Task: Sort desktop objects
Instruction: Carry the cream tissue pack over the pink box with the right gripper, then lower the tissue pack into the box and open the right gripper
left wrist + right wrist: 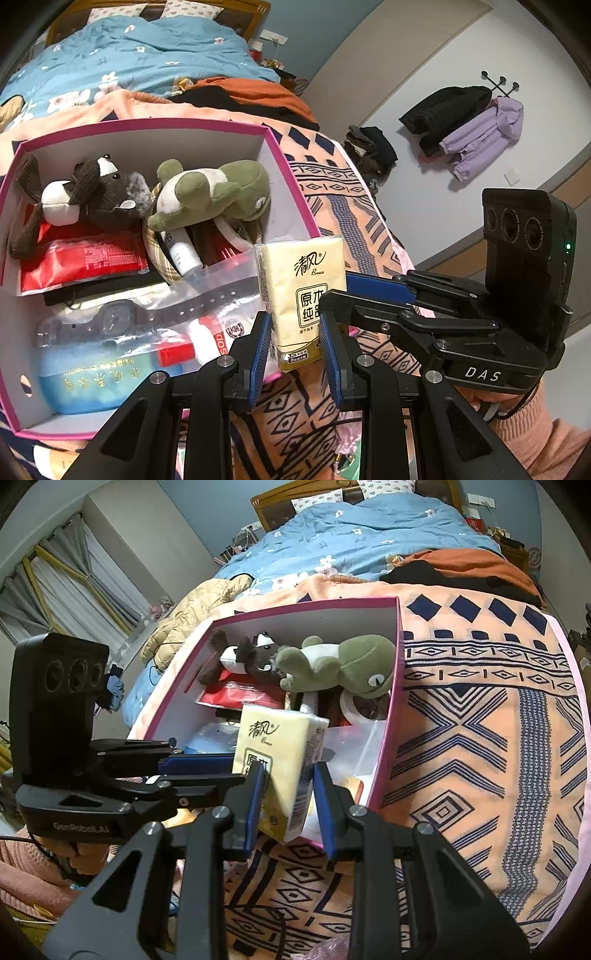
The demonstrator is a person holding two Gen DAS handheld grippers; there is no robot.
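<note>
A pink-rimmed cardboard box sits on a patterned orange blanket at the foot of a bed, already crowded with a green frog toy, a brown plush animal, a red packet, a bagged wristwatch and a pale blue tub. At its near corner a yellow tissue pack hangs in the air, standing on end with its long axis roughly upright and its top leaning toward the box. Both claws are clamped on it at once: the left gripper pinches the lower half across the pack's narrow width, while the right gripper grips the same pack from the other side, each seen reaching in low in the other's camera. The box interior lies just beyond and to the left of the pack in the left view, straight ahead in the right view. Judging by this, the pack needs only a short carry forward over the rim before being let go, and neither hand is clearly nearer.
</note>
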